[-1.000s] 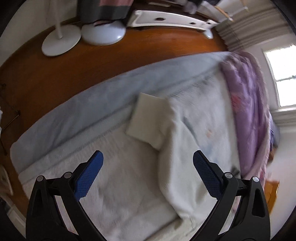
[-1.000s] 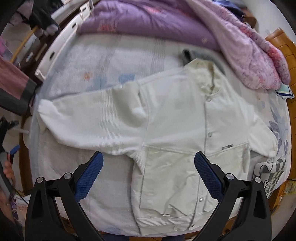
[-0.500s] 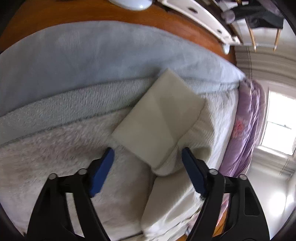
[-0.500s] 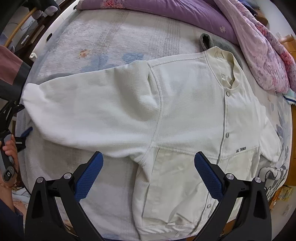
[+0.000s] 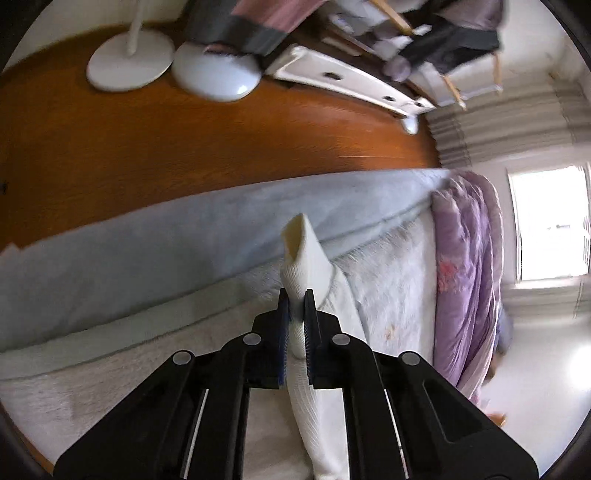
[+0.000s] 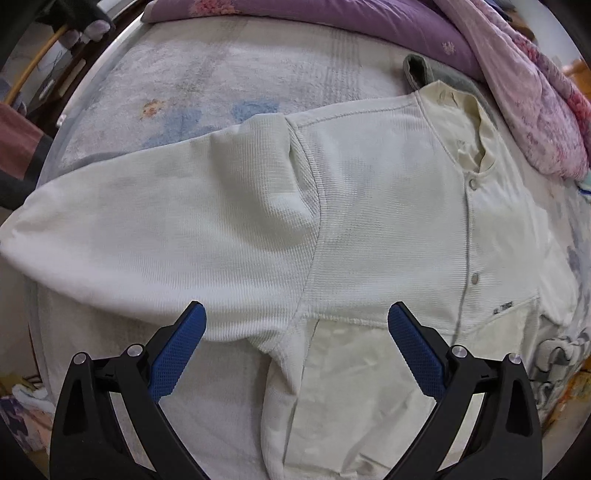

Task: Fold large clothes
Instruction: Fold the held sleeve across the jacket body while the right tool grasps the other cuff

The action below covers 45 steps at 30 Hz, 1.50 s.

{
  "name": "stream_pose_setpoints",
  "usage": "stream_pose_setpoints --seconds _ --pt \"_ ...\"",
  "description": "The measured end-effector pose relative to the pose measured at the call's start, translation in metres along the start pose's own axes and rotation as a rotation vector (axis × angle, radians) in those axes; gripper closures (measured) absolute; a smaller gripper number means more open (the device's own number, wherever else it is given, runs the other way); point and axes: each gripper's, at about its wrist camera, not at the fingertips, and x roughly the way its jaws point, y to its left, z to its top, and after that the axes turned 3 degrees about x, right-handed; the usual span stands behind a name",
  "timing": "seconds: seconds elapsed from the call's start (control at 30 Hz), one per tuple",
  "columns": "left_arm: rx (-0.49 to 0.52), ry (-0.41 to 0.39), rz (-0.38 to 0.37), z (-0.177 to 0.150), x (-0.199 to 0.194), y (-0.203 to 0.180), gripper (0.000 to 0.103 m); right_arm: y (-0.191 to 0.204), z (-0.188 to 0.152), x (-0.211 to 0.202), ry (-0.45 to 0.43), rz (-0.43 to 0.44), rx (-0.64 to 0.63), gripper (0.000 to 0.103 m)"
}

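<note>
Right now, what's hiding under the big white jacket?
The white jacket lies spread on a pale fuzzy blanket. A grey cloth peeks out behind the collar. Anything else underneath is covered.

Black plastic grippers [image 6: 295,345], blue textured fingers [image 6: 177,350], silver round screws.

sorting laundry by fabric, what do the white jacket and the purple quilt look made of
White jacket: looks like a cotton waffle knit, matte, with a fine grid texture; the lower front panels look smoother, perhaps woven. Its cuff, pinched by the left gripper, is ribbed knit.
Purple quilt: soft padded fabric with a slight sheen and a floral print; fibre unclear.
</note>
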Motion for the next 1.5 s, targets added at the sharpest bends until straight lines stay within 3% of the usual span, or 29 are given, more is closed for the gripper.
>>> stream_pose_setpoints --seconds 0.1,0.13,0.17,0.27,0.37,0.5,0.67,0.77,0.93,1.1,1.3,1.5 --pt "0.041 -0.025 -0.057 -0.015 -0.016 -0.028 0.096 -0.02 -0.001 0.016 -0.079 0.08 0.072 0.01" --pt "0.05 -0.03 -0.081 -0.019 -0.018 -0.042 0.096 -0.026 -0.002 0.025 -0.076 0.098 0.085 0.023" --pt "0.076 -0.037 -0.11 -0.026 -0.026 -0.057 0.096 -0.03 -0.002 0.032 -0.066 0.121 0.104 0.046" --pt "0.181 -0.054 -0.175 -0.049 -0.045 -0.102 0.096 -0.049 -0.006 0.067 -0.005 0.2 0.186 0.073" --pt "0.256 -0.039 -0.262 -0.077 -0.057 -0.145 0.096 -0.056 -0.009 0.103 0.071 0.25 0.189 0.079" --pt "0.374 0.022 -0.365 -0.144 -0.058 -0.213 0.095 -0.072 -0.002 0.094 0.067 0.367 0.176 0.079" --pt "0.511 0.112 -0.419 -0.253 -0.03 -0.296 0.095 -0.163 -0.013 0.045 -0.03 0.423 0.255 0.077" --pt "0.569 0.163 -0.414 -0.322 -0.003 -0.331 0.095 -0.243 -0.023 0.018 -0.094 0.385 0.311 0.077" --pt "0.581 0.274 -0.423 -0.431 0.06 -0.377 0.095 -0.379 -0.045 -0.011 -0.175 0.359 0.391 0.077" --pt "0.619 0.375 -0.359 -0.545 0.131 -0.403 0.095 -0.5 -0.07 -0.04 -0.245 0.227 0.5 0.076" --pt "0.706 0.426 -0.311 -0.629 0.175 -0.412 0.095 -0.615 -0.113 -0.059 -0.309 0.132 0.639 0.073" --pt "0.806 0.506 -0.257 -0.686 0.2 -0.417 0.095 -0.688 -0.142 -0.052 -0.327 0.054 0.778 0.069"
